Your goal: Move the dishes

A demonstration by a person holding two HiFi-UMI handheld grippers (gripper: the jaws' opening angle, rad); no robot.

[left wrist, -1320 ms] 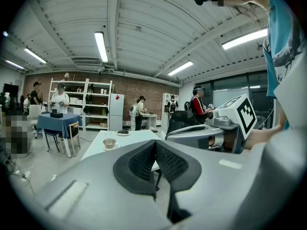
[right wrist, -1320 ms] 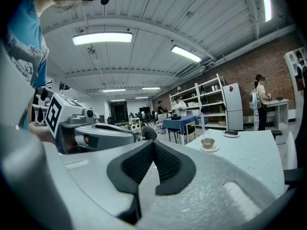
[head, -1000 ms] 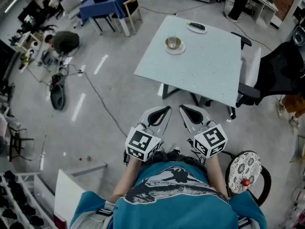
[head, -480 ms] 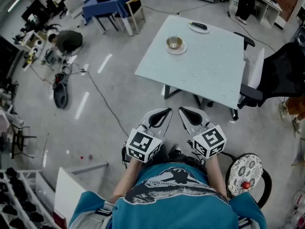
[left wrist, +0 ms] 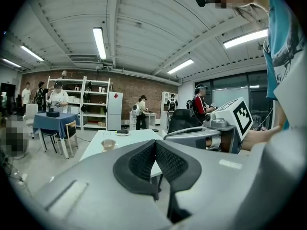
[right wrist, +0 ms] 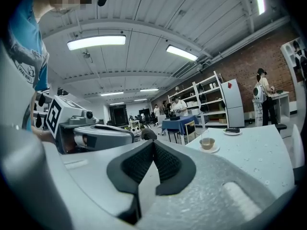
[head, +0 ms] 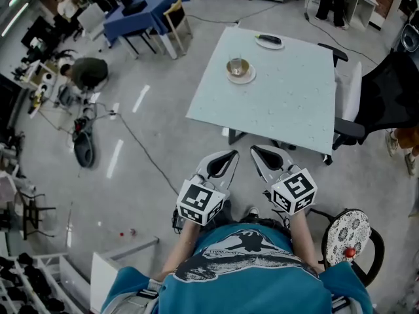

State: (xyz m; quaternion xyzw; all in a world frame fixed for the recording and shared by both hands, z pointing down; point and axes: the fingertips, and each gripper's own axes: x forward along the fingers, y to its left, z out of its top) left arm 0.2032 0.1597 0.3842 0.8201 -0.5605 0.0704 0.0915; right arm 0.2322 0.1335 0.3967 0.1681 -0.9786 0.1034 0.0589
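Note:
A small bowl on a white saucer (head: 239, 70) (left wrist: 109, 145) (right wrist: 207, 144) stands near the far left of the pale table (head: 288, 103). Behind it a white plate with a dark object on it (head: 270, 40) (right wrist: 232, 131) lies by the table's far edge. Both grippers are held close to the person's chest, well short of the table. My left gripper (head: 222, 160) (left wrist: 155, 147) is shut with nothing in it. My right gripper (head: 263, 154) (right wrist: 153, 147) is shut too, and empty.
An office chair (head: 366, 97) stands at the table's right side. A round patterned stool (head: 346, 235) with a small red thing on it sits at the person's right. A cable (head: 141, 150) runs over the floor to the left. A blue table with chairs (head: 147, 8) stands far left.
The view has shifted slightly: the table and dishes sit a little higher and the grippers a little lower in the picture. Both grippers stay shut and side by side.

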